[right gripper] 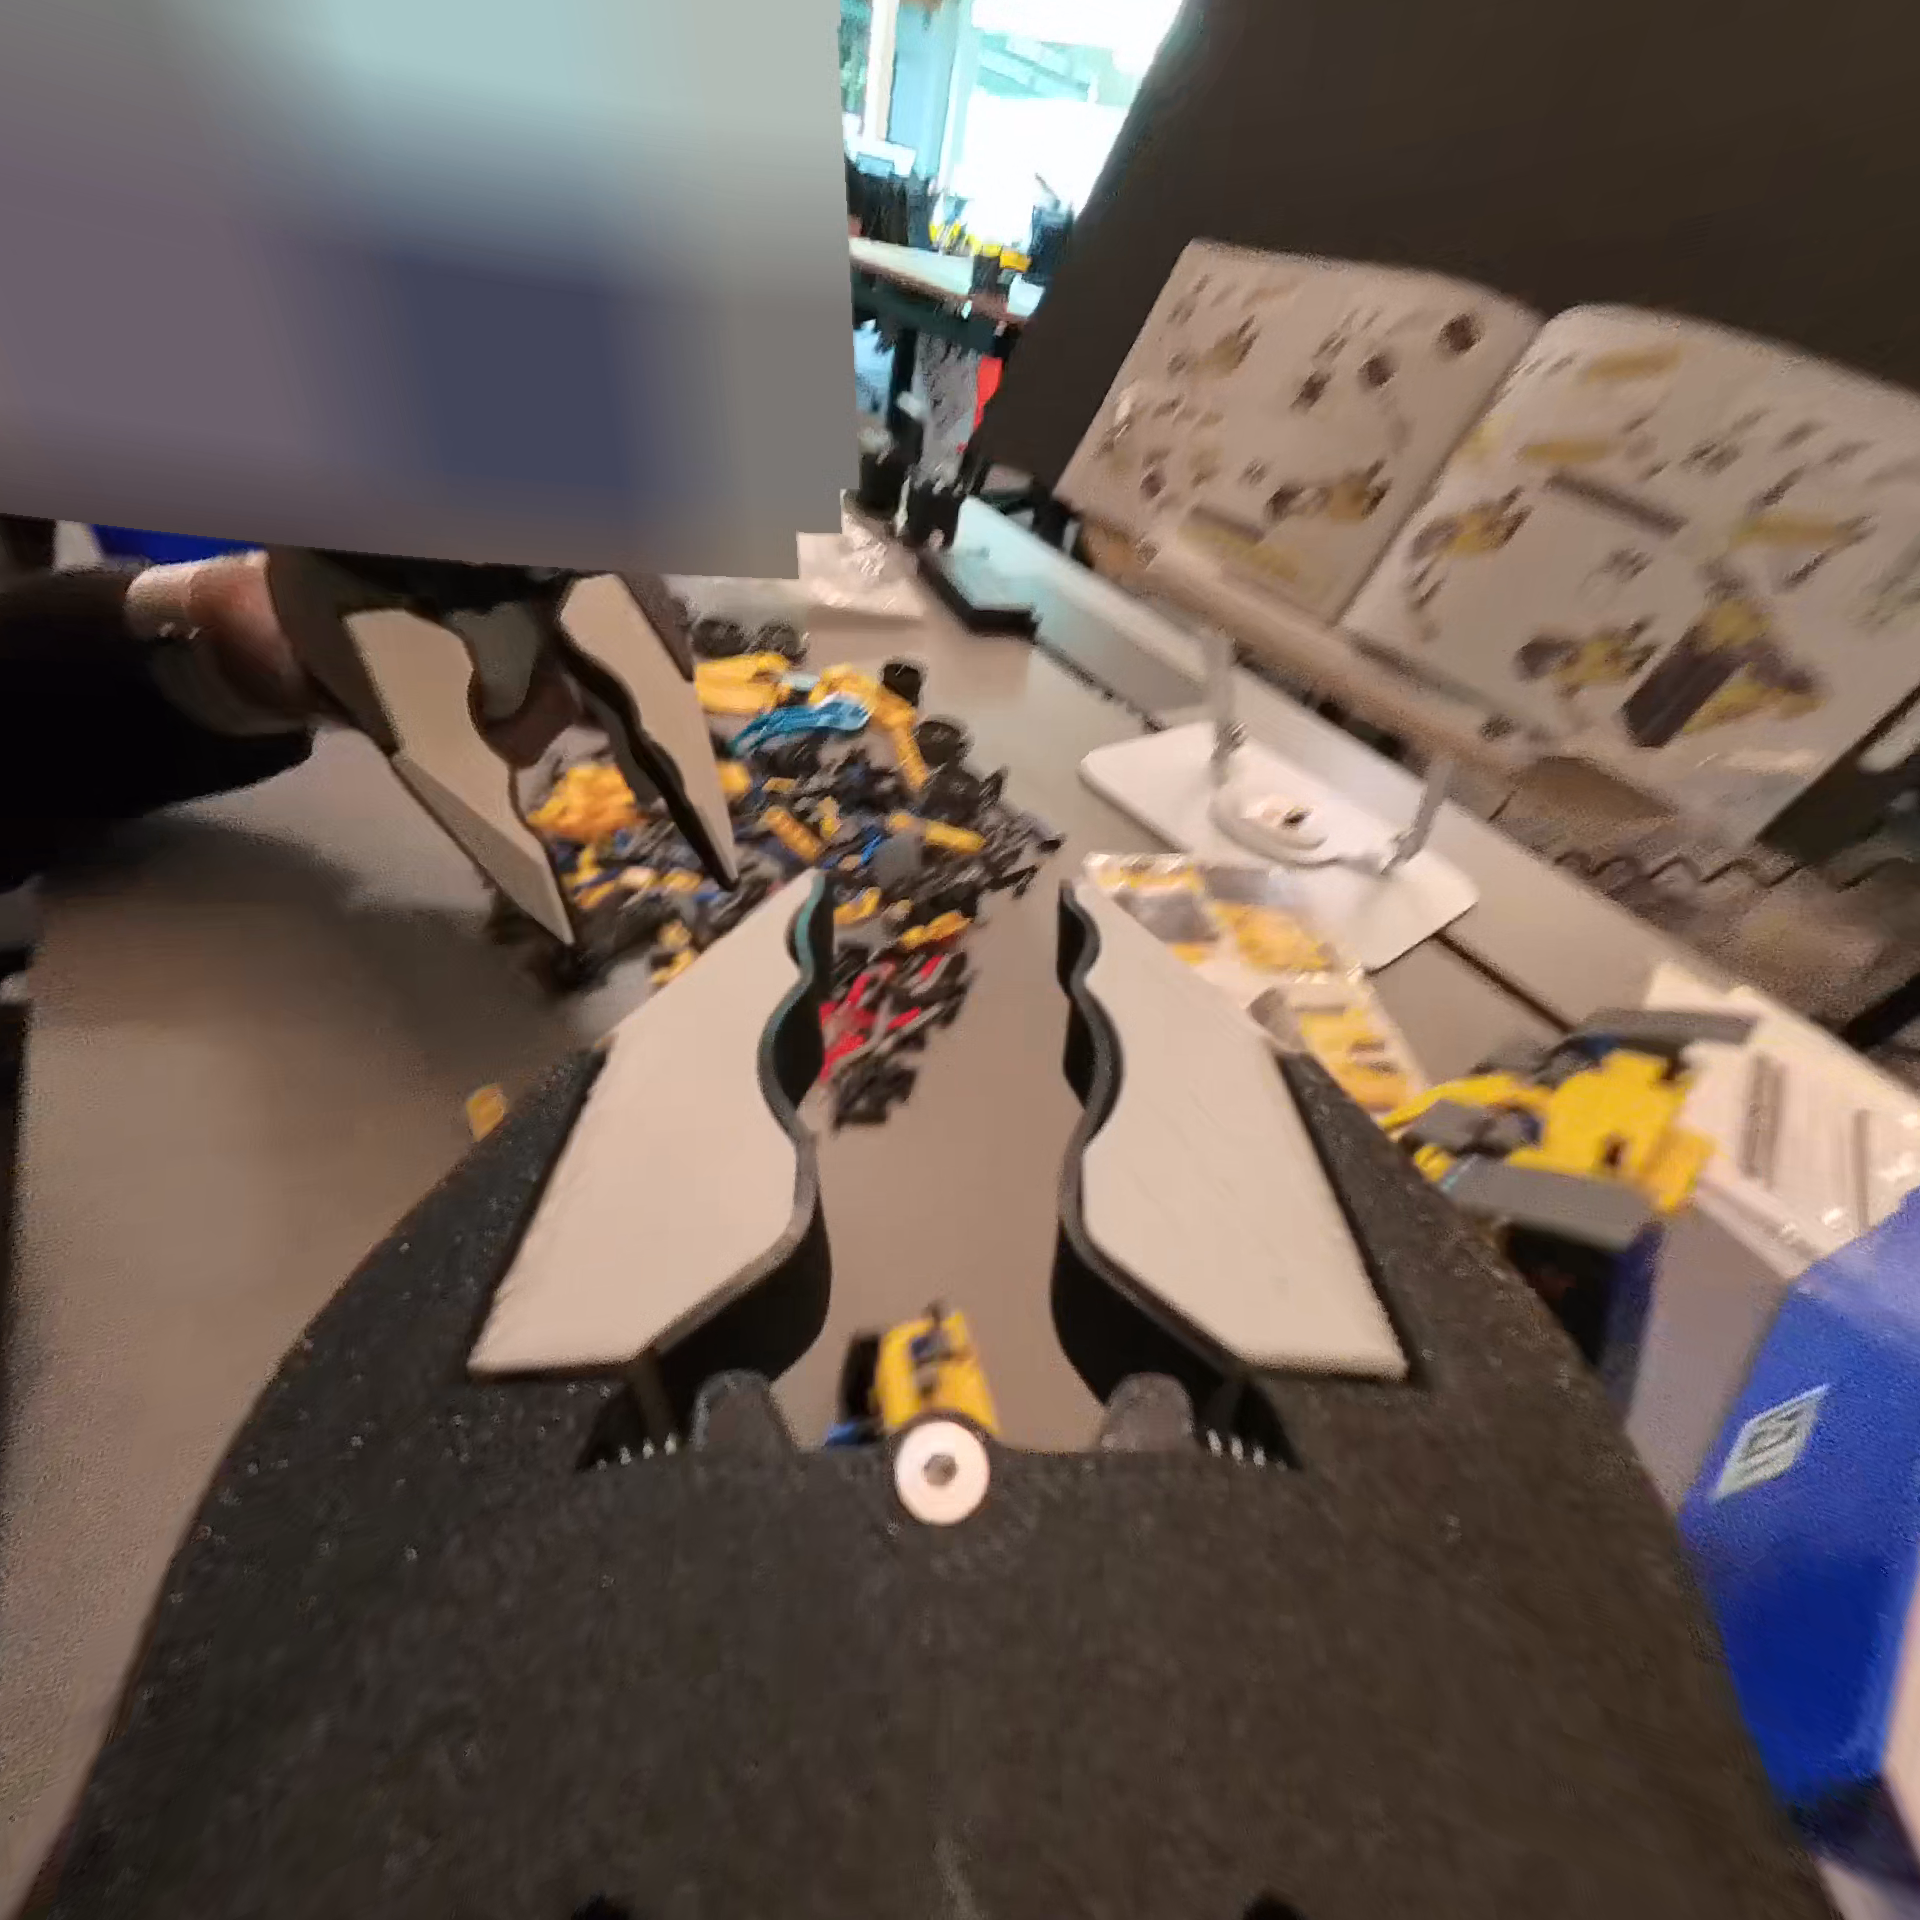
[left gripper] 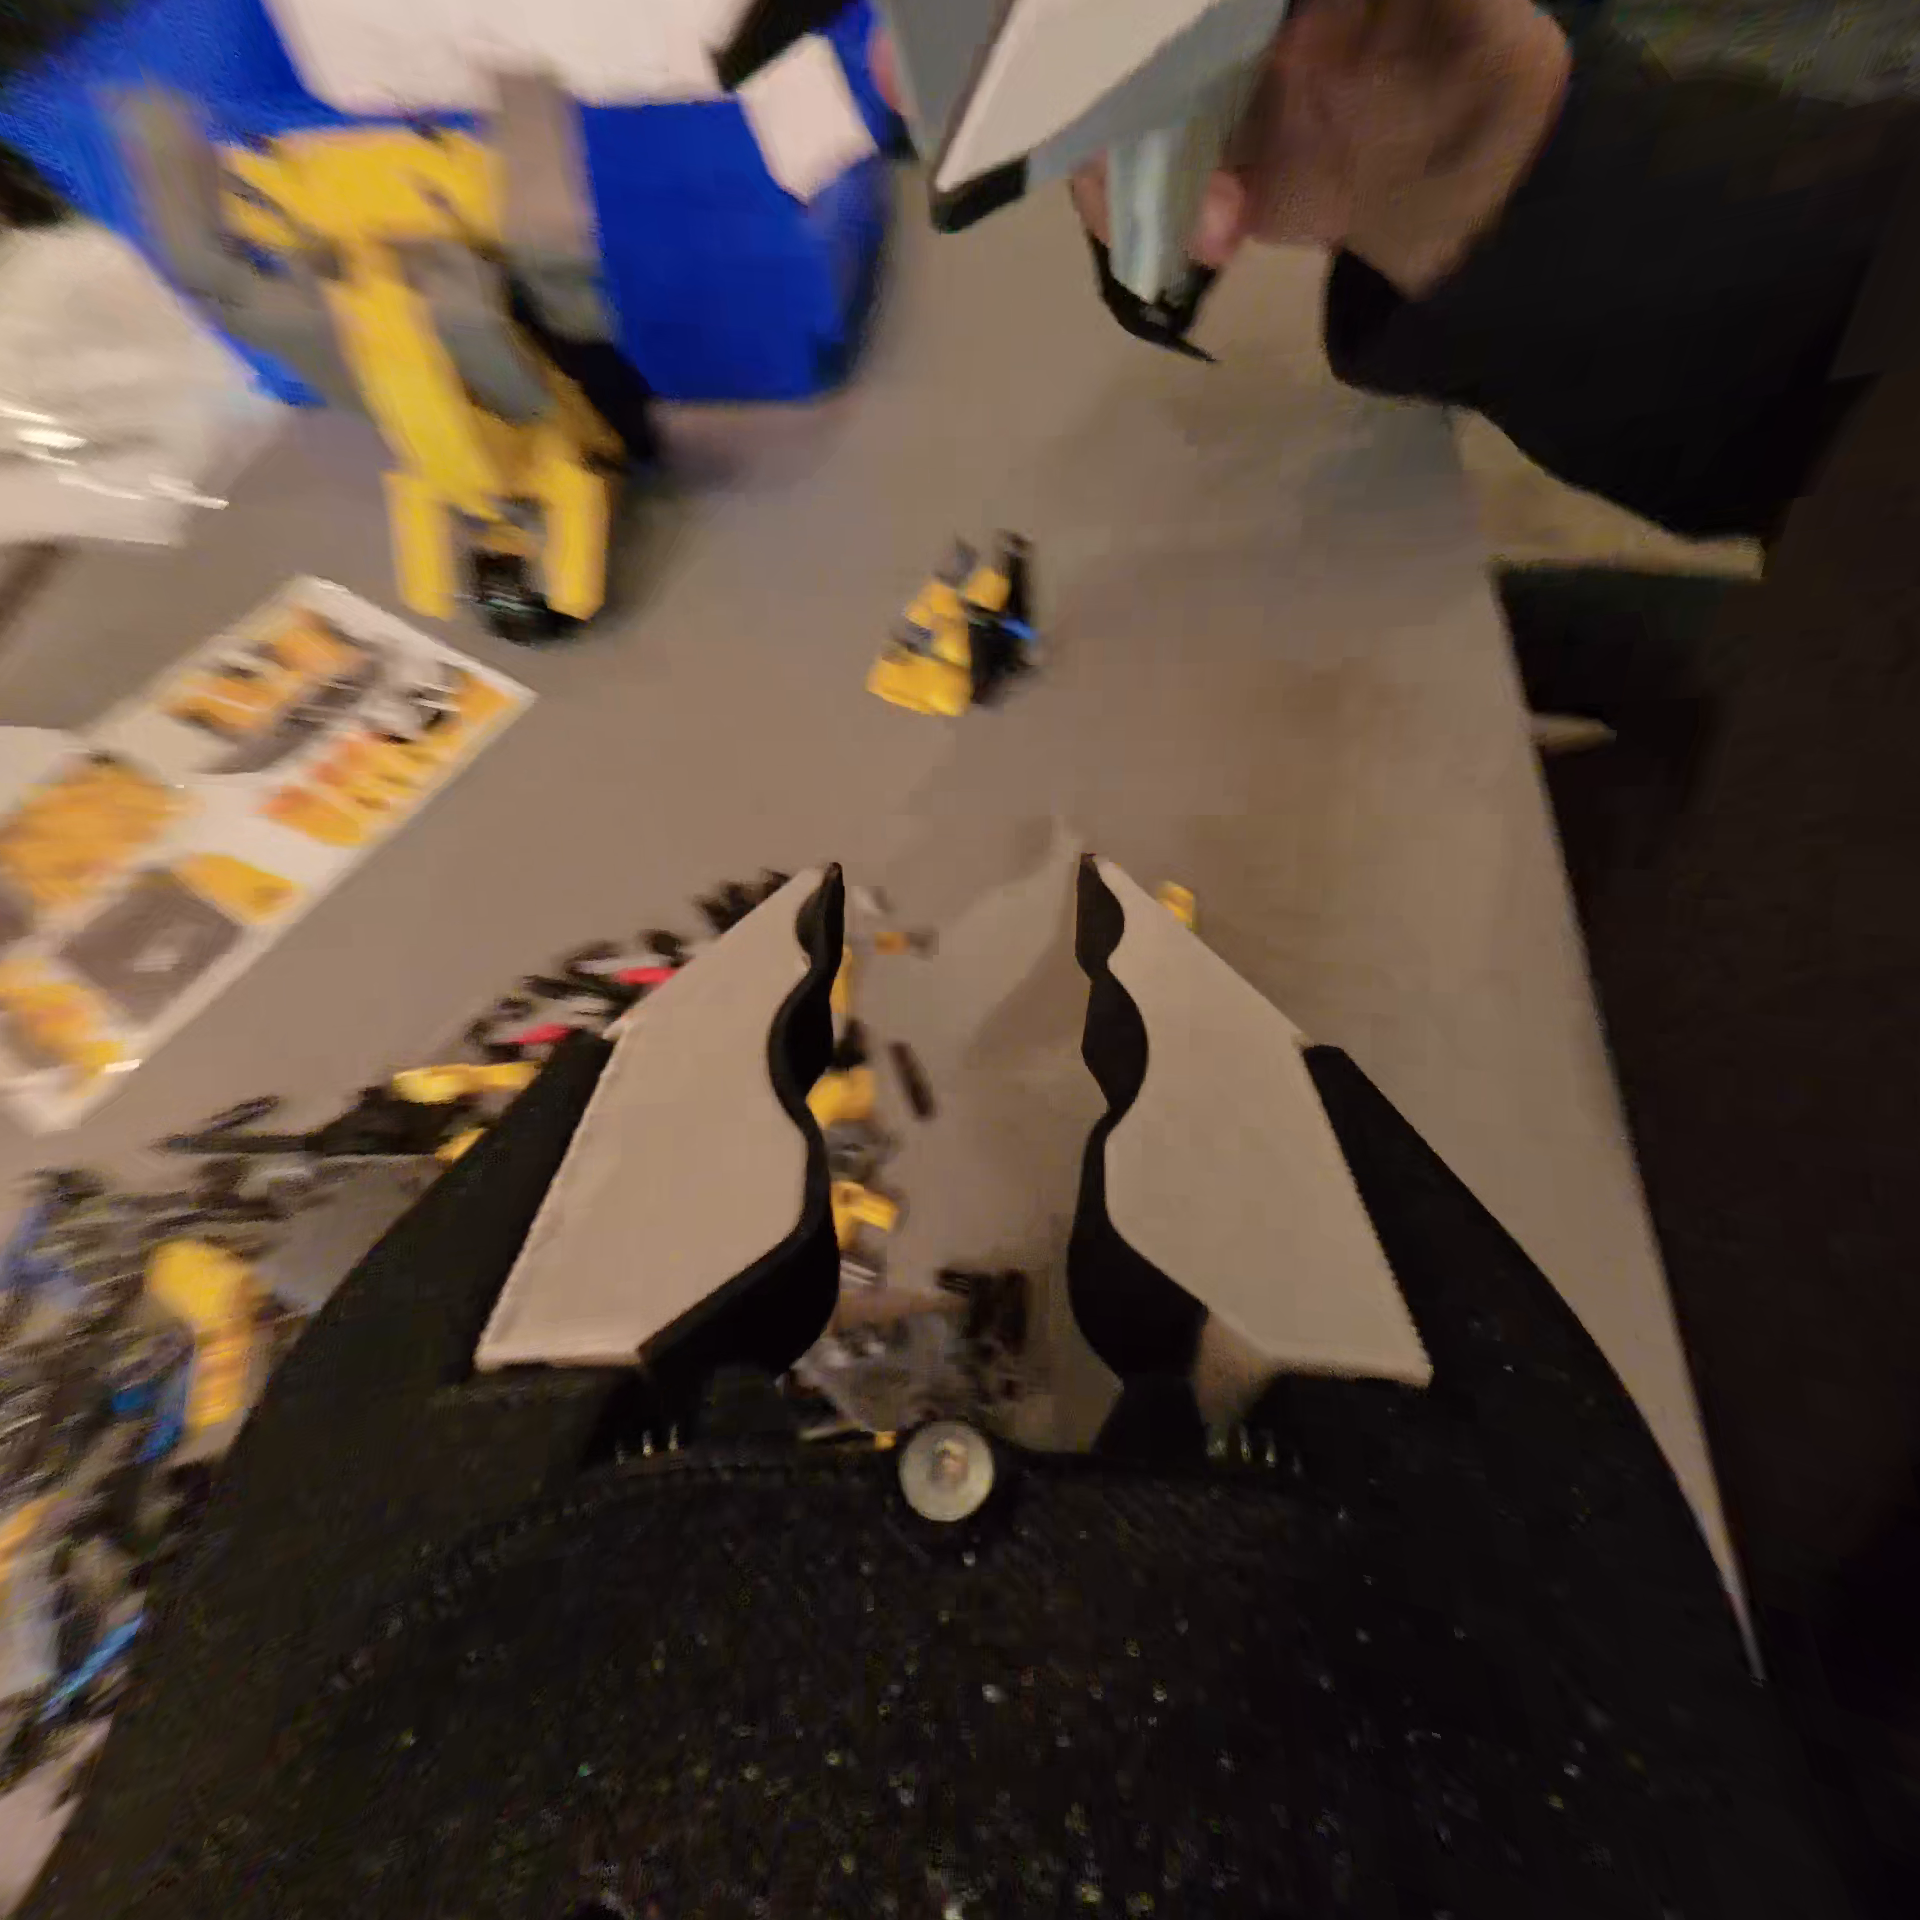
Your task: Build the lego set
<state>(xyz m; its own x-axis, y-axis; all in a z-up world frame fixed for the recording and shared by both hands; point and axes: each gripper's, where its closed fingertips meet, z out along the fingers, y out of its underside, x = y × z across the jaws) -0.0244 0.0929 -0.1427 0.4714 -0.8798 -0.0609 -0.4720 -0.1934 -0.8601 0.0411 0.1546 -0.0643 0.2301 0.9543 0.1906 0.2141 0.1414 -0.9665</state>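
Observation:
My left gripper (left gripper: 961,873) is open and empty, its tips low over the near edge of a pile of small yellow, black and blue building pieces (left gripper: 831,1122). It also shows in the right wrist view (right gripper: 644,904), tips down at the pile (right gripper: 831,810). My right gripper (right gripper: 945,888) is open and empty, held above the grey table and pointing at the pile. A small yellow and black sub-assembly (right gripper: 930,1371) lies on the table under it, between the finger bases. The left wrist view shows this piece (left gripper: 956,634) alone ahead, with the right gripper (left gripper: 935,156) and a hand (left gripper: 1382,135) at the top.
A large yellow and grey model (left gripper: 457,395) stands by a blue box (left gripper: 727,260); both show at the right in the right wrist view (right gripper: 1558,1132). A printed sheet (left gripper: 208,831) lies left. An open instruction book (right gripper: 1455,499) stands on a white holder (right gripper: 1278,831). The table edge (left gripper: 1558,831) runs along the right. One gripper's finger ends stand about 12 cm off the other's.

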